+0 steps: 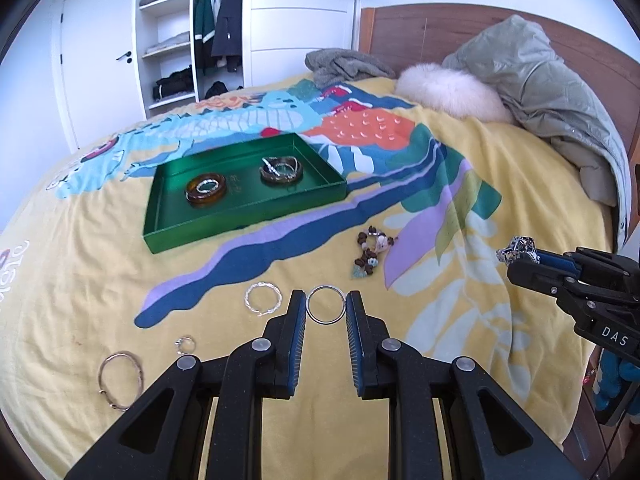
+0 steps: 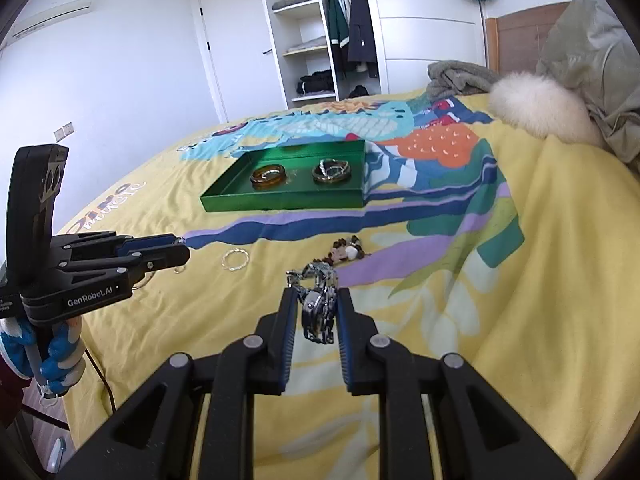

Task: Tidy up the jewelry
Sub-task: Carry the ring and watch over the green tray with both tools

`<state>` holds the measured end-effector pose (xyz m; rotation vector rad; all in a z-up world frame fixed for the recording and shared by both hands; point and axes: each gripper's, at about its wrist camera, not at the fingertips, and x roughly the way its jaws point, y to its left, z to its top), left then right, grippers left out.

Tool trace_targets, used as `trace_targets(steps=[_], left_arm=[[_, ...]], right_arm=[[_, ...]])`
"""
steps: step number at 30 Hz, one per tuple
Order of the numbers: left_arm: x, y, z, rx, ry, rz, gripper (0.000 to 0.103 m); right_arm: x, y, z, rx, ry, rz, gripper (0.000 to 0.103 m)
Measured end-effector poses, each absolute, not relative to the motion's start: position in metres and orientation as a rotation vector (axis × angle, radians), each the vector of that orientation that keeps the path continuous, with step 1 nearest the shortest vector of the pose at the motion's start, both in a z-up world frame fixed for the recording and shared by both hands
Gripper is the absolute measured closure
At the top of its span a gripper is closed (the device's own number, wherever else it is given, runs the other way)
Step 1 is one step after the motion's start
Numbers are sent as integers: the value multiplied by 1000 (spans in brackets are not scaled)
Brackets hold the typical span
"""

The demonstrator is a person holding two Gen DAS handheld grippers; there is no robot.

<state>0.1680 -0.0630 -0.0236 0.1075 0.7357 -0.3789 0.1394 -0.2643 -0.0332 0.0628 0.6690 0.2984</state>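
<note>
A green tray (image 1: 240,220) lies on the bed with an amber bangle (image 1: 207,189) and a pile of bangles (image 1: 281,170) inside; it also shows in the right wrist view (image 2: 280,200). My left gripper (image 1: 326,305) is shut on a thin silver ring bangle (image 1: 326,320), held between its fingertips just above the bedspread. My right gripper (image 2: 318,300) is shut on a silver chain-link bracelet (image 2: 318,308), held above the bed; it shows at the right of the left wrist view (image 1: 516,250). A brown beaded bracelet (image 1: 370,254) lies between the tray and the grippers.
On the bedspread near my left gripper lie a twisted silver bangle (image 1: 262,298), a small ring (image 1: 185,344) and a thin hoop (image 1: 120,380). A fur pillow (image 1: 452,90) and a grey jacket (image 1: 560,92) lie by the headboard. An open wardrobe (image 1: 192,32) stands behind.
</note>
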Motion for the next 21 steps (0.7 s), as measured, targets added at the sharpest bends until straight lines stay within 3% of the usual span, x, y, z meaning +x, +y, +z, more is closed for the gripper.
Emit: trace_targets(steps=[21], left_arm=[[160, -18, 42, 42, 606, -311, 83]], right_arm=[[122, -237, 40, 18, 531, 332, 85]])
